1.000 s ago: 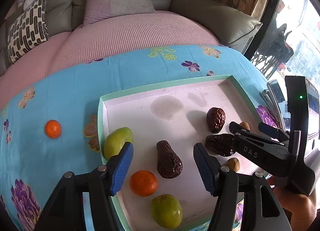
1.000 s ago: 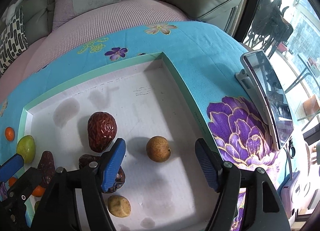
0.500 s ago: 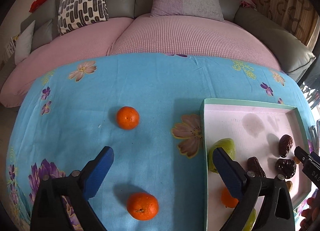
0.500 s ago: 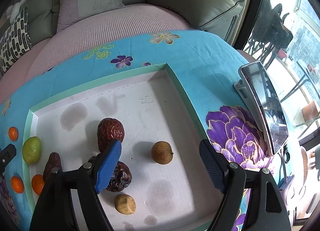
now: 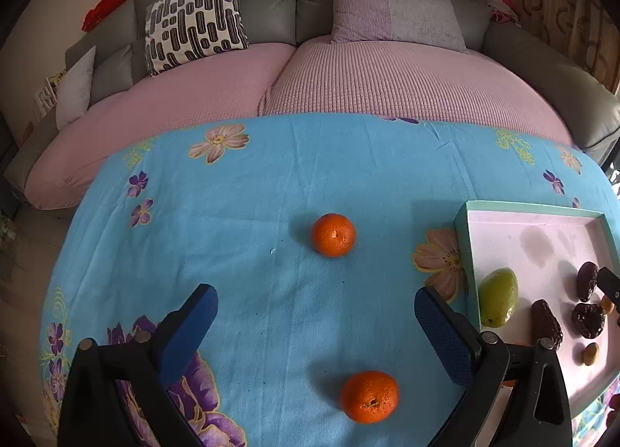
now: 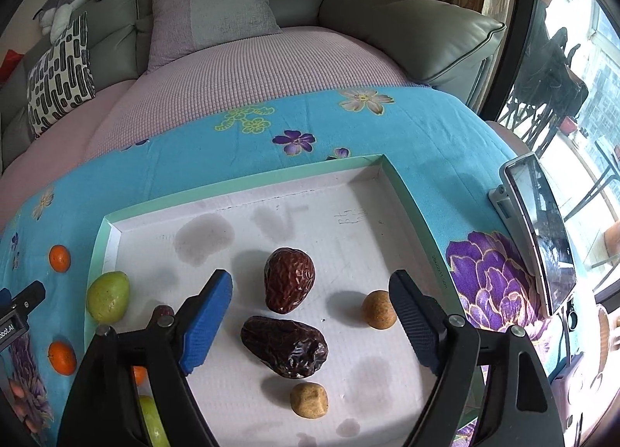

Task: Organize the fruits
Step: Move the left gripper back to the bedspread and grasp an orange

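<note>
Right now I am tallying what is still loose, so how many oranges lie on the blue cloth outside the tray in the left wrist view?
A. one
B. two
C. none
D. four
B: two oranges sit on the blue cloth, a far orange and a near orange, both left of the tray.

Two oranges [image 5: 333, 234] on cloth — dates [image 6: 289, 279] in tray [image 6: 240, 188].

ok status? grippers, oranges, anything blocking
Left gripper wide open, empty, over the cloth. Right gripper opening, empty, over the tray. Two oranges outside the tray. Nothing blocking.
</note>
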Demonstrator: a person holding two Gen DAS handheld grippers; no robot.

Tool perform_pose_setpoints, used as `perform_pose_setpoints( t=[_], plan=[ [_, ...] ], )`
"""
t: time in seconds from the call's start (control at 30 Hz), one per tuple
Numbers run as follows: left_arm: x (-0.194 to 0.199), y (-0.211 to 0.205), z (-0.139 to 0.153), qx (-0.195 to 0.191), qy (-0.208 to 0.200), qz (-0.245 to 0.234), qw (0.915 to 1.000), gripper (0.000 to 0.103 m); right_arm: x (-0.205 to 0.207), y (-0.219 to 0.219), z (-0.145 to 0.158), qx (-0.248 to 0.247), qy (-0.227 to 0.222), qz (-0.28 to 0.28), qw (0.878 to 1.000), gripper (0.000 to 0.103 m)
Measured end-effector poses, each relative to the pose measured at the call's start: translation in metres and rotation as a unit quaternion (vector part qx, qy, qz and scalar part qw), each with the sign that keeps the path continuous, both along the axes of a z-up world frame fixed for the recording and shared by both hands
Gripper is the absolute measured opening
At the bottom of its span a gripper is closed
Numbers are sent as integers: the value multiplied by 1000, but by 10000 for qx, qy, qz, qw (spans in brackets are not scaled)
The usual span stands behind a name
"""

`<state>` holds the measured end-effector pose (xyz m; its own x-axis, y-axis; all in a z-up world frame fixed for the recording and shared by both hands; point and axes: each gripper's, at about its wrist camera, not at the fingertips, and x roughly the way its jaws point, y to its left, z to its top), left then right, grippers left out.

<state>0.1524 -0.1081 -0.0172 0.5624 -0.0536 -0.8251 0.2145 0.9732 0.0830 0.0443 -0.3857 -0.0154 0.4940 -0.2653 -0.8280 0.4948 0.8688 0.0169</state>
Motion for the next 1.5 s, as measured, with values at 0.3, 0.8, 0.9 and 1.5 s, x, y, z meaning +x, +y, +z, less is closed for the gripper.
perform_pose_setpoints(
  t=[0.3, 0.8, 0.9, 1.5],
  plan=[
    [-6, 36, 23, 121, -332, 295, 9989, 103, 20, 45, 9, 325, -318, 816, 9956, 84],
    [-22, 98, 40, -346, -348, 741, 9960, 103, 39, 127, 11, 538, -327, 1863, 9805, 84],
    [-24, 95, 34, -500, -171, 651, 9965, 103, 38, 137, 13, 511, -314, 1954, 9789, 84],
    [-19, 46, -21, -1215, 1059, -103, 9869, 93, 35, 124, 4, 725, -122, 1501, 9859, 83]
  ],
)
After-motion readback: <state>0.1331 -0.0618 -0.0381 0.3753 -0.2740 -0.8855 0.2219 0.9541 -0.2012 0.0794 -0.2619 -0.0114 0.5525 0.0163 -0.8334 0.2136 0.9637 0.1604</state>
